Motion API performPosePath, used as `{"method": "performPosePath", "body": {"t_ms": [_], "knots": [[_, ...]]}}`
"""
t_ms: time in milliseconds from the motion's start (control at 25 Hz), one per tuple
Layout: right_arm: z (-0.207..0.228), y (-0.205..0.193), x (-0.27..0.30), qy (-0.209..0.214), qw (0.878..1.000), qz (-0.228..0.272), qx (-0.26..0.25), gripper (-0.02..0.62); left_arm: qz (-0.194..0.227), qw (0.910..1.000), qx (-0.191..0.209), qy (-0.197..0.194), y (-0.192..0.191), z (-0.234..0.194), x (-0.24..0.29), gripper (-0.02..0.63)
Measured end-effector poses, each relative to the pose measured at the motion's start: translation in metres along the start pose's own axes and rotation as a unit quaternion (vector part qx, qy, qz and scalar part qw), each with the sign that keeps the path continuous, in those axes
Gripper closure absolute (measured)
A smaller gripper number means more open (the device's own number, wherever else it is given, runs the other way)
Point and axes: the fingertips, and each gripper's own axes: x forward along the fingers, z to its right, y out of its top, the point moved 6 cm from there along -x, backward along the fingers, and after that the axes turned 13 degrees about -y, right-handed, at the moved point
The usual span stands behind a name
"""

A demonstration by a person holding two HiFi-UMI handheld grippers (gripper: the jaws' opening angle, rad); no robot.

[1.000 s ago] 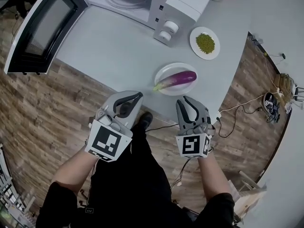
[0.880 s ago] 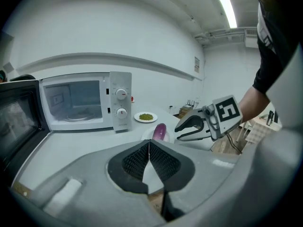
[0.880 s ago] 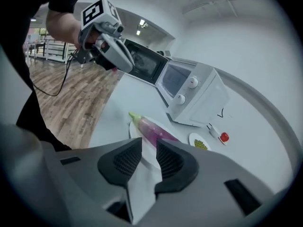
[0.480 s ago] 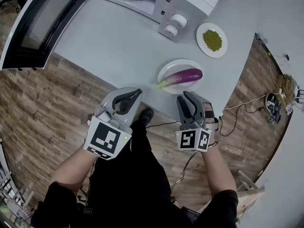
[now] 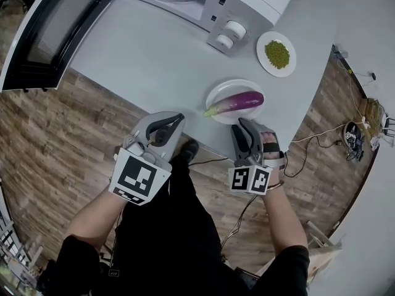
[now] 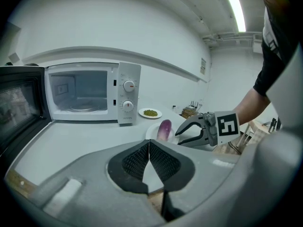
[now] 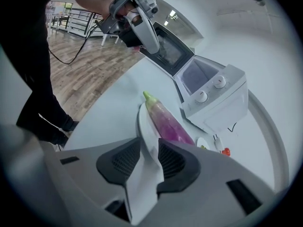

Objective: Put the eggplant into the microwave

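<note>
Wood-plank flooring [image 5: 62,140] wraps round a smooth pale-grey table [image 5: 154,60] in the head view, and at its far side sits the boxy white microwave [image 5: 247,5], dark-glass door [image 5: 49,29] swung wide open. Close to the table's near edge, there's the eggplant [image 5: 237,101]: long, glossy purple, green stem end pointing left, lying across a round white plate [image 5: 231,86]. Past it, beside the microwave's two knobs, a smaller plate [image 5: 264,42] carries a heap of green bits. The left claw [image 5: 176,119] hangs just off the table's edge, and the right claw [image 5: 244,123] sits right by the plate's rim. Over to the left gripper view: ribbed black pads [image 6: 137,160] pressed together at the tips, nothing caught, with a glass turntable [image 6: 83,109] showing in the open cavity. Now the right gripper view: the jaws have just been opening and stand spread, pads gripping nothing, with the plate's thin rim and the eggplant just ahead of the gap.
</note>
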Motion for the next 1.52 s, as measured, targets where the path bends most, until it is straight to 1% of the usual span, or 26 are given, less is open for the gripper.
{"method": "performPosePath", "body": {"t_ms": [160,280,360,440,680,760,880,1120,1520], "knots": [[0.003,-0.004,0.003,-0.011,0.999,-0.003,-0.032,0.471,-0.001,1.0,-0.003,0.001,0.0,-0.003,0.001,0.598],[0.002,-0.001,0.007,-0.022,0.996,0.008,-0.083,0.472,-0.001,1.0,-0.004,0.003,0.002,-0.007,0.002,0.598],[-0.001,0.001,0.008,-0.026,0.994,0.017,-0.109,0.494,-0.001,1.0,-0.006,0.005,0.003,-0.008,0.002,0.598],[-0.002,0.003,0.01,-0.027,0.993,0.023,-0.11,0.51,-0.001,1.0,-0.008,0.006,0.004,-0.01,0.003,0.598],[0.001,0.009,0.019,-0.018,0.995,0.029,-0.091,0.518,-0.003,0.9999,-0.013,0.011,0.004,-0.013,0.003,0.598],[0.001,0.01,0.023,-0.016,0.996,0.03,-0.087,0.531,-0.004,0.9998,-0.014,0.013,0.004,-0.014,0.003,0.598],[-0.001,0.012,0.026,-0.027,0.994,0.034,-0.098,0.558,-0.005,0.9997,-0.017,0.015,0.003,-0.015,0.004,0.598],[-0.003,0.014,0.028,-0.043,0.99,0.032,-0.127,0.564,-0.006,0.9996,-0.021,0.019,0.001,-0.015,0.005,0.598],[-0.004,0.014,0.027,-0.075,0.988,0.035,-0.127,0.563,-0.01,0.9996,-0.017,0.02,0.004,-0.01,0.002,0.598]]}}
